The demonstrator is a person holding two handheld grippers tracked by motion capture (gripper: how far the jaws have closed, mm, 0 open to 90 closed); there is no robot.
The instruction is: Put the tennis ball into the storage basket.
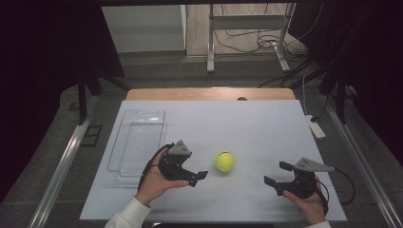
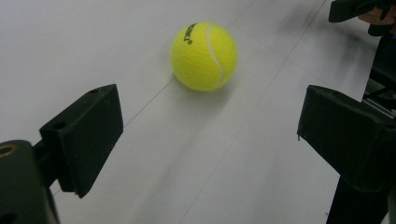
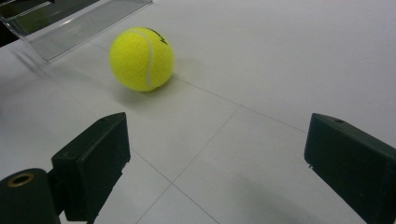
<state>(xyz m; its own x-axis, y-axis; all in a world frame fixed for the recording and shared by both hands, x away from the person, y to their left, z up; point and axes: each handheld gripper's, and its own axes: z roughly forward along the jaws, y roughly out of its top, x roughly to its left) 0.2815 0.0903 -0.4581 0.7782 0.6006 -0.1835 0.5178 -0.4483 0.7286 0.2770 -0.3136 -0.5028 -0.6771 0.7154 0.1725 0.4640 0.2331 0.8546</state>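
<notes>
A yellow tennis ball (image 1: 224,162) lies on the white table (image 1: 247,128), between the two hands. My left gripper (image 1: 197,178) is held low just left of the ball, open, its jaws pointing toward it with nothing between them. In the left gripper view the ball (image 2: 204,56) sits a short way beyond the open left gripper (image 2: 210,126). My right gripper (image 1: 277,173) is farther off on the ball's right, also open and empty. In the right gripper view the ball (image 3: 142,58) lies ahead and to the left of the open right gripper (image 3: 219,154).
A clear plastic tray (image 1: 138,142) rests on the table's left side, behind the left hand; its corner (image 3: 70,23) appears beyond the ball. The other gripper (image 2: 355,9) shows at the top right of the left gripper view. A white power strip (image 1: 316,128) lies off the right edge.
</notes>
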